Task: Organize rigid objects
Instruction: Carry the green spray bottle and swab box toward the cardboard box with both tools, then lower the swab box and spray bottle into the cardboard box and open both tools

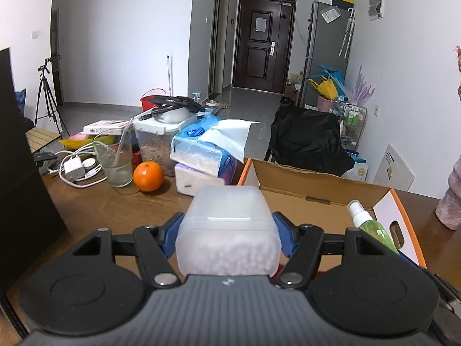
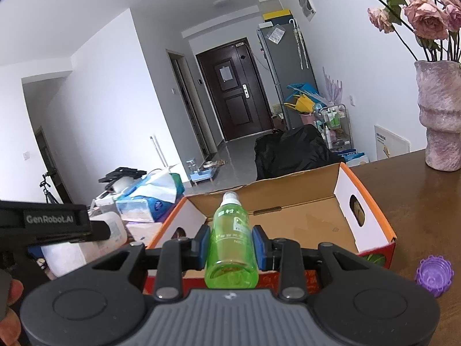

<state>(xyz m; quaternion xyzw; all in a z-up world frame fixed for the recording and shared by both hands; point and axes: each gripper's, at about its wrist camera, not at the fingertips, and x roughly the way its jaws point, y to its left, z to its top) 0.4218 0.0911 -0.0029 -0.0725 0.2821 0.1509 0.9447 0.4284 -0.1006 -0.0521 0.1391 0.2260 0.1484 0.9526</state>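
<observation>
The left gripper is clamped on a frosted tub of white beads, its blue pads pressing both flanks; the right gripper is clenched on a green bottle, pads on either side of its body. Both loads hang at the box's near rim; the box is open and, as far as shows, bare inside.

From the left fingers the box's hollow lies at about one o'clock, the near wall partly under the tub; from the right fingers it lies dead ahead at twelve. The bottle's long axis runs along the fingers, white cap leading, already reaching over the near wall; so the right hand looks the nearer to a drop, and the bottle would likely go in lying lengthwise.

In the left view the bottle shows at three o'clock of the tub, close beside; the two could knock if both go in together. A purple cap sits on the table at four o'clock of the box, apart.
</observation>
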